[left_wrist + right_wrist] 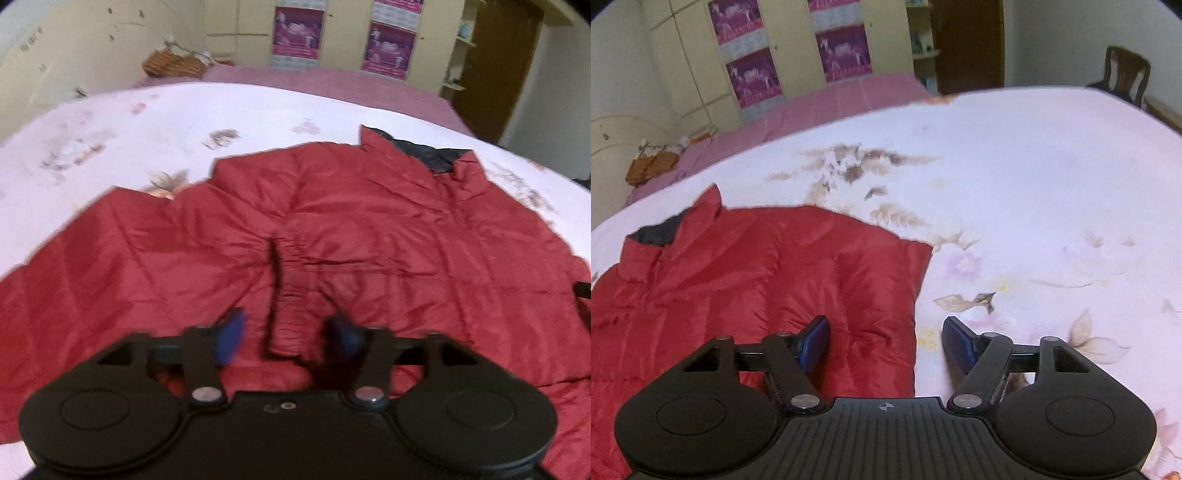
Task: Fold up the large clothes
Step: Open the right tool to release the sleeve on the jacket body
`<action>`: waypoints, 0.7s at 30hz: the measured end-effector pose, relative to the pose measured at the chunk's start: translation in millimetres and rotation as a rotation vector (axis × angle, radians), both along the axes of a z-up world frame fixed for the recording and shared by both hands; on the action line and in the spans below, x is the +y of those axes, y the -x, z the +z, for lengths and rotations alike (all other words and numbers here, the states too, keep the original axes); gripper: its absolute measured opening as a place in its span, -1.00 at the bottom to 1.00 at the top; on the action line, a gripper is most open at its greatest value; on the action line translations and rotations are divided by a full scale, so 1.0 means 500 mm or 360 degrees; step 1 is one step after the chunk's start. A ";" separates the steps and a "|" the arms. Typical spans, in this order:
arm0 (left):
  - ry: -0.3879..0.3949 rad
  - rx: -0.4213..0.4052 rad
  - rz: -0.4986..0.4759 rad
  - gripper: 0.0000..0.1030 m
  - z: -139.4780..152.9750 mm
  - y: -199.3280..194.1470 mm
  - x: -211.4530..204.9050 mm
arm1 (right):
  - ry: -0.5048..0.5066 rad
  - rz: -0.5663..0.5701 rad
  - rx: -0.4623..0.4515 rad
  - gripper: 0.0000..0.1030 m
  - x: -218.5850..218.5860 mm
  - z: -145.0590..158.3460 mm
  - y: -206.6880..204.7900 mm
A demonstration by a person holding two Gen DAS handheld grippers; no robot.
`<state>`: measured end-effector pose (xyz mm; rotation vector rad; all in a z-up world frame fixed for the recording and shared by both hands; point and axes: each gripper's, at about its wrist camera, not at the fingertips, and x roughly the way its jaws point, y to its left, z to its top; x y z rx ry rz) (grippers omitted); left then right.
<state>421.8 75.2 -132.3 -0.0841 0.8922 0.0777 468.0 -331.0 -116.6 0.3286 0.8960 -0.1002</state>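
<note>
A large red padded jacket [369, 229] with a dark lining at the collar [428, 153] lies spread on a bed. A sleeve is folded across its front, its elastic cuff [290, 317] between my left fingers. My left gripper [288, 332] is open, just above the cuff, holding nothing. In the right wrist view the jacket [757, 266] fills the lower left. My right gripper [884, 343] is open and empty, straddling the jacket's right side edge [918, 314], one finger over the red fabric, one over the sheet.
The bed has a white floral sheet [1015, 206] with a pink cover [314, 81] behind it. An orange patterned pillow [173, 62] lies at the far left. Cream wardrobes with purple posters [750, 66] stand behind; a wooden chair [1126, 74] at far right.
</note>
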 end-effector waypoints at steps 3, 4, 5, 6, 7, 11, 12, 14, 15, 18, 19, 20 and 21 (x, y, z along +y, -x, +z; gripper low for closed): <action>-0.0027 -0.0068 0.0021 0.37 0.018 0.018 0.004 | 0.0112 0.0048 -0.0020 -0.19 0.010 -0.002 0.006; -0.0041 -0.0088 0.0020 0.37 0.024 0.025 0.004 | 0.0130 0.0033 -0.0024 -0.19 0.007 -0.004 0.005; -0.0054 -0.0112 0.0020 0.36 0.032 0.032 0.003 | 0.0138 0.0004 -0.0026 -0.19 0.002 -0.004 0.008; -0.0064 -0.0141 0.0023 0.36 0.041 0.040 0.003 | 0.0146 -0.0009 -0.0031 -0.18 0.000 -0.001 0.011; -0.0061 -0.0162 0.0021 0.36 0.049 0.043 0.001 | 0.0155 -0.0003 -0.0036 -0.18 0.000 0.001 0.012; -0.0035 -0.0236 -0.0029 0.37 0.075 0.050 -0.018 | 0.0235 0.0011 -0.0159 -0.18 0.022 0.043 0.033; -0.0025 -0.0233 -0.0051 0.37 0.075 0.046 -0.026 | 0.0232 0.0029 -0.0194 -0.18 0.031 0.052 0.039; -0.0002 -0.0203 -0.0103 0.37 0.065 0.034 -0.042 | 0.0208 0.0103 -0.0211 -0.18 0.049 0.056 0.036; 0.0002 -0.0185 -0.0123 0.37 0.057 0.029 -0.049 | 0.0228 0.0151 -0.0192 -0.18 0.062 0.050 0.034; 0.0000 -0.0104 -0.0138 0.36 0.023 0.009 -0.061 | 0.0249 0.0244 -0.0091 -0.18 0.084 0.017 0.028; -0.0016 -0.0054 -0.0138 0.36 0.009 -0.001 -0.062 | 0.0276 0.0266 -0.0068 -0.18 0.090 0.006 0.027; -0.0020 -0.0013 -0.0132 0.37 -0.002 -0.004 -0.060 | 0.0305 0.0276 -0.0072 -0.18 0.095 0.002 0.029; -0.0009 0.0017 -0.0112 0.37 -0.009 -0.006 -0.054 | 0.0324 0.0277 -0.0069 -0.18 0.099 0.004 0.029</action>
